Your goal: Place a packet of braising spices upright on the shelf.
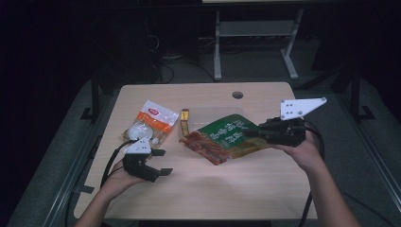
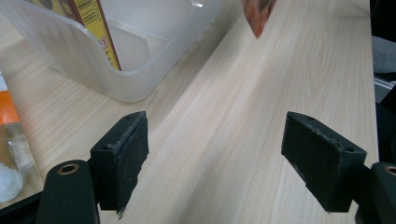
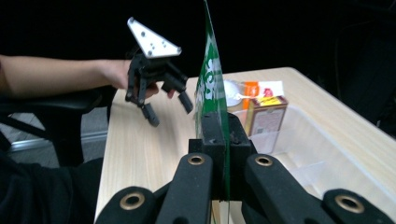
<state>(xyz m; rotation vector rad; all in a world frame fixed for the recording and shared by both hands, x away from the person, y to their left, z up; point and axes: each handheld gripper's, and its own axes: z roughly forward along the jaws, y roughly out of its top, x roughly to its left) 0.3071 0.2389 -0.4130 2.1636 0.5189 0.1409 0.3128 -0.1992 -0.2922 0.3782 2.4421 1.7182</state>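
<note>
Green snack bag hangs from the right tool, just above the tabletop near its middle. The right tool's jaws are pinched tight on the bag's green edge, and in the right gripper view the bag stands up thin like a sheet of paper between them. It looks light and floppy, and its red end droops down toward the wood. Its skin looks shiny, so it may be slippery. A good place to hold it is the flat sealed edge, where it is held now, because the food inside could get crushed by a squeeze in the middle.

The left tool sits low by the near left part of the tabletop with its jaws wide apart and nothing between them. Beside it lies an orange and white packet. A clear plastic tub stands close by with a small yellow box inside.

The tabletop is pale, smooth wood. The room around it is dark, with a grey floor and the legs of another desk behind.
</note>
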